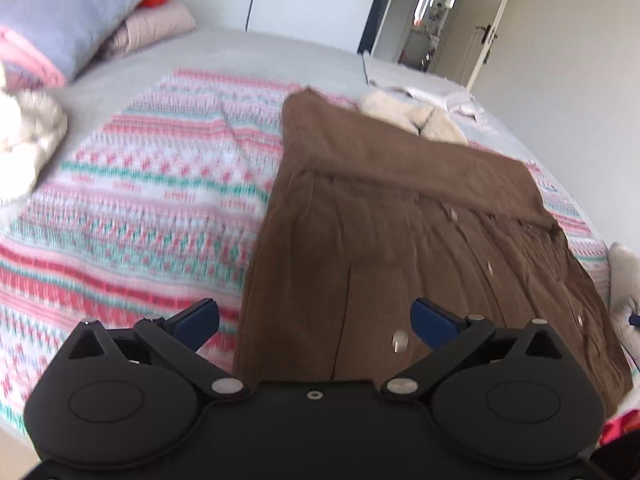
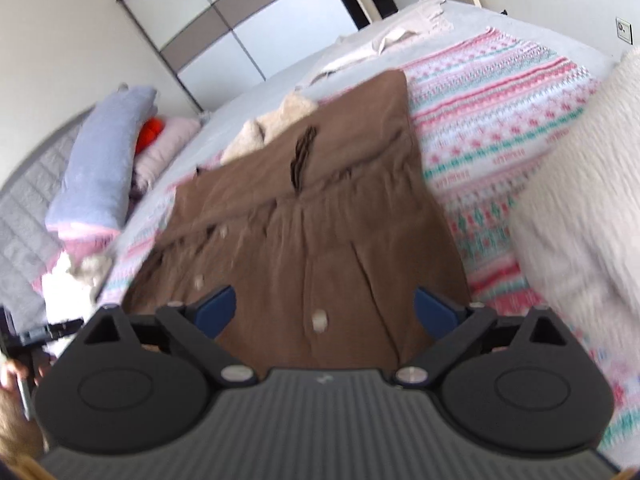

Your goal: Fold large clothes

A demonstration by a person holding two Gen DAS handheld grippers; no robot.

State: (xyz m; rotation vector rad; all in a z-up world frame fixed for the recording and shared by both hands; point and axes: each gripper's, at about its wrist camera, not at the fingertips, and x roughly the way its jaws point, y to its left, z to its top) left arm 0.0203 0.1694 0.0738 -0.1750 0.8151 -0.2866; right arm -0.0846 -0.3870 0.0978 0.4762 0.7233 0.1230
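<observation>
A large brown coat (image 1: pixel 392 216) with a cream fleece collar (image 1: pixel 412 114) and pale buttons lies spread on a patterned pink, white and green blanket (image 1: pixel 152 184) on the bed. It also shows in the right wrist view (image 2: pixel 320 216). My left gripper (image 1: pixel 314 320) is open and empty, hovering above the coat's near left hem. My right gripper (image 2: pixel 324 308) is open and empty, above the coat's near hem close to a button (image 2: pixel 319 320).
A lilac pillow (image 1: pixel 76 12) and folded pink bedding (image 1: pixel 156 28) sit at the bed's far left. A cream fluffy garment (image 1: pixel 24 136) lies left of the blanket, another (image 2: pixel 580 200) at the right. Wardrobe (image 2: pixel 240 32) and door (image 1: pixel 486 20) stand beyond.
</observation>
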